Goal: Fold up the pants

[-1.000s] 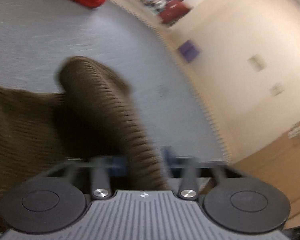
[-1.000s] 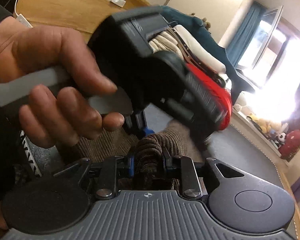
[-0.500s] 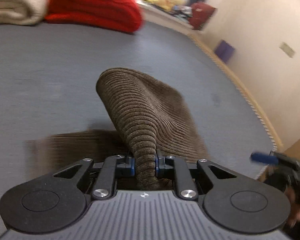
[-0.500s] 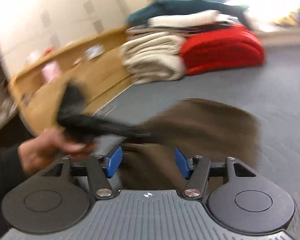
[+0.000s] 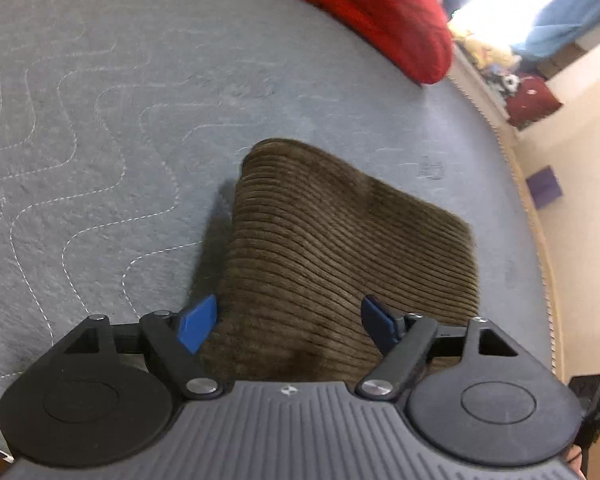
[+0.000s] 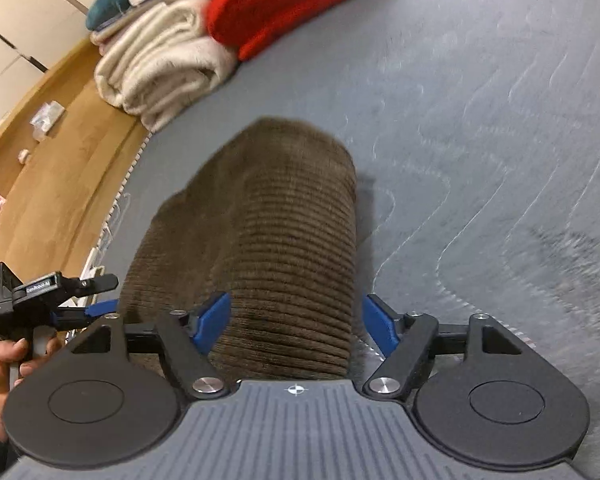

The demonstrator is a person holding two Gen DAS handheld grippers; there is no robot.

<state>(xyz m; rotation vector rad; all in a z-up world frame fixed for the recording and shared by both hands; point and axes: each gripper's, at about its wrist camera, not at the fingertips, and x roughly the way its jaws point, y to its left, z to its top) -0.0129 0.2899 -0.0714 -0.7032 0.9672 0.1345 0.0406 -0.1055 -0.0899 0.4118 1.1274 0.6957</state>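
The brown corduroy pants lie folded into a compact bundle on the grey quilted bed; they also show in the right wrist view. My left gripper is open, its blue fingertips apart above the near edge of the pants. My right gripper is open too, its blue pads wide on either side of the near end of the bundle. The left gripper shows at the left in the right wrist view, held by a hand, at the pants' left side.
A red folded blanket and cream blankets are stacked at the far end of the bed. A wooden surface runs along the bed's left side. A wall and a window lie to the right.
Both grippers were shut on the pants a second ago. Both have opened and let go, the right before the left. The pants now lie flat and folded on the bed.
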